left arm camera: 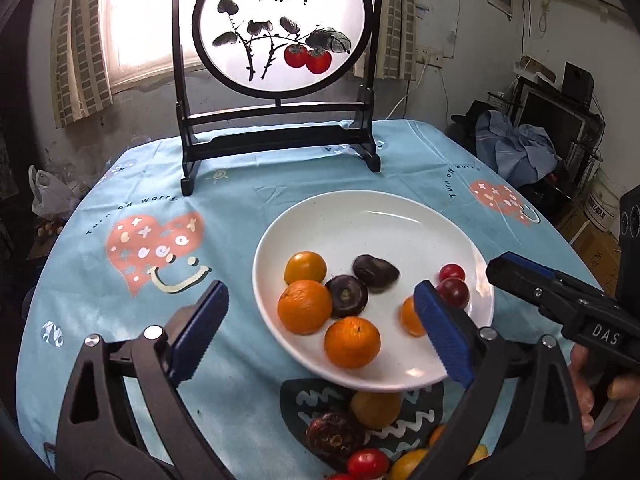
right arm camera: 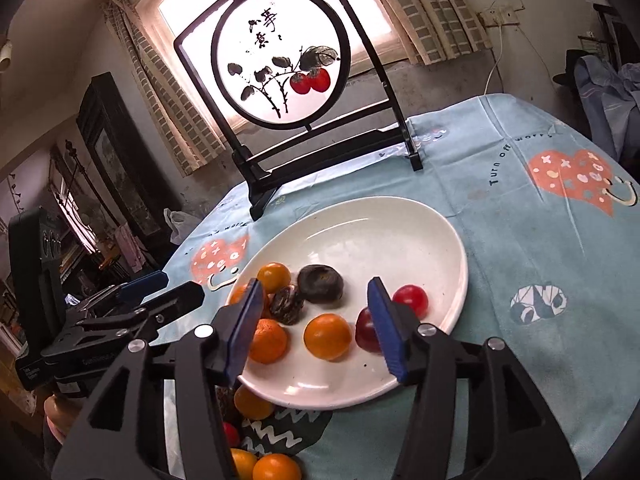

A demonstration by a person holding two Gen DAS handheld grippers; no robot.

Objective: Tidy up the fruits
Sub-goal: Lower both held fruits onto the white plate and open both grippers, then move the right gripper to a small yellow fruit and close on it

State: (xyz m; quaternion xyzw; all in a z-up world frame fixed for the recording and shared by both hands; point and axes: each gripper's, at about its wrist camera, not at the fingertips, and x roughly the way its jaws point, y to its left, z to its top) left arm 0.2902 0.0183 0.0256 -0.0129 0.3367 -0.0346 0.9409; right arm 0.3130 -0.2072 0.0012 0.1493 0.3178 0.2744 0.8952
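Observation:
A white plate holds several oranges, two dark chestnut-like fruits and two red fruits. My left gripper is open and empty, hovering over the plate's near left rim. My right gripper is open and empty above the plate's near side; it also shows in the left wrist view. Loose fruits lie on the cloth in front of the plate: an orange, a dark fruit, a small tomato.
A black-framed round painted screen stands at the table's far side. The blue patterned tablecloth covers the round table. Clothes and shelves stand off to the right, a cabinet to the left.

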